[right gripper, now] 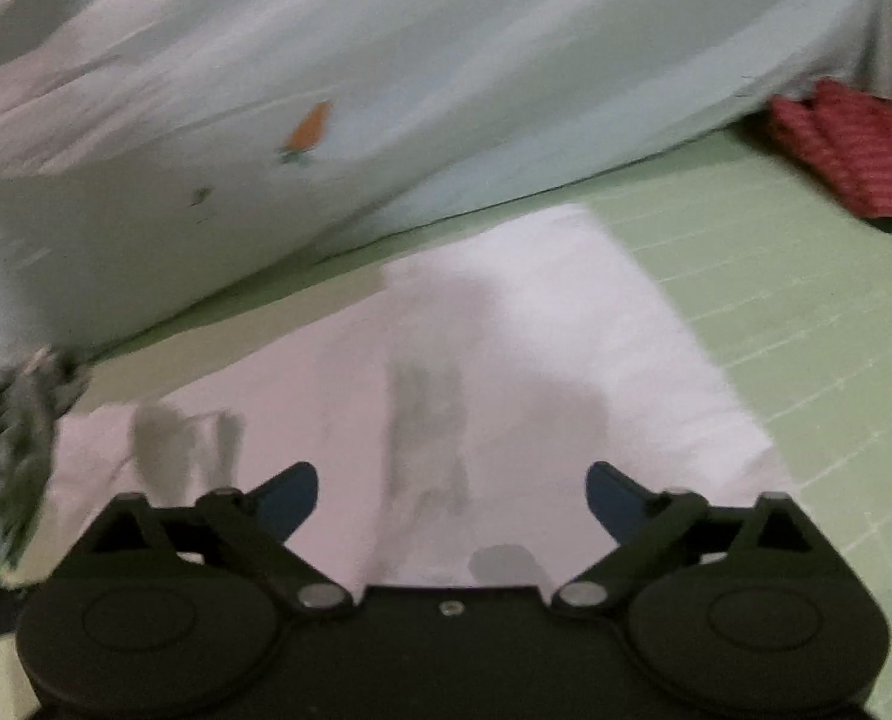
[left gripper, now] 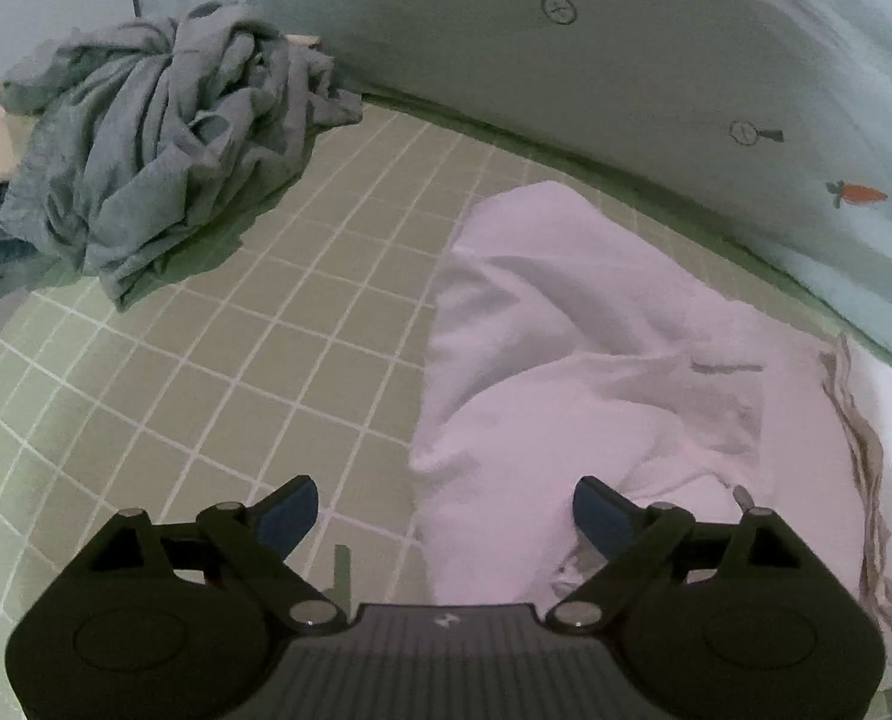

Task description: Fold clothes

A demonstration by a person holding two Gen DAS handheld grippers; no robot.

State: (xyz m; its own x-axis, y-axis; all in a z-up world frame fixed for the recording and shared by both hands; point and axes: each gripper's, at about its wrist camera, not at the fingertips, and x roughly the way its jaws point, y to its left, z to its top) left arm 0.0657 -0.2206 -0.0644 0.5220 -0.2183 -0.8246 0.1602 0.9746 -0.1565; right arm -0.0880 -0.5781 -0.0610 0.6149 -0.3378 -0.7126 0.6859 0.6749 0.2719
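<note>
While white garment (left gripper: 596, 360) lay partly folded on green grid mat (left gripper: 236, 360), both left tool (left gripper: 446, 516) and right tool (right gripper: 452, 498) hung spread apart, empty. Grey pile (left gripper: 158, 138) far left, unfolded. Red item (right gripper: 854, 150) far right looked folded.

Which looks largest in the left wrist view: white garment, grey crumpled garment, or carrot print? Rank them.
1. White garment, though it lies nearest the camera, so its lead is unsure.
2. Grey crumpled garment, farther back.
3. Carrot print on the pale sheet, plainly smallest.
</note>
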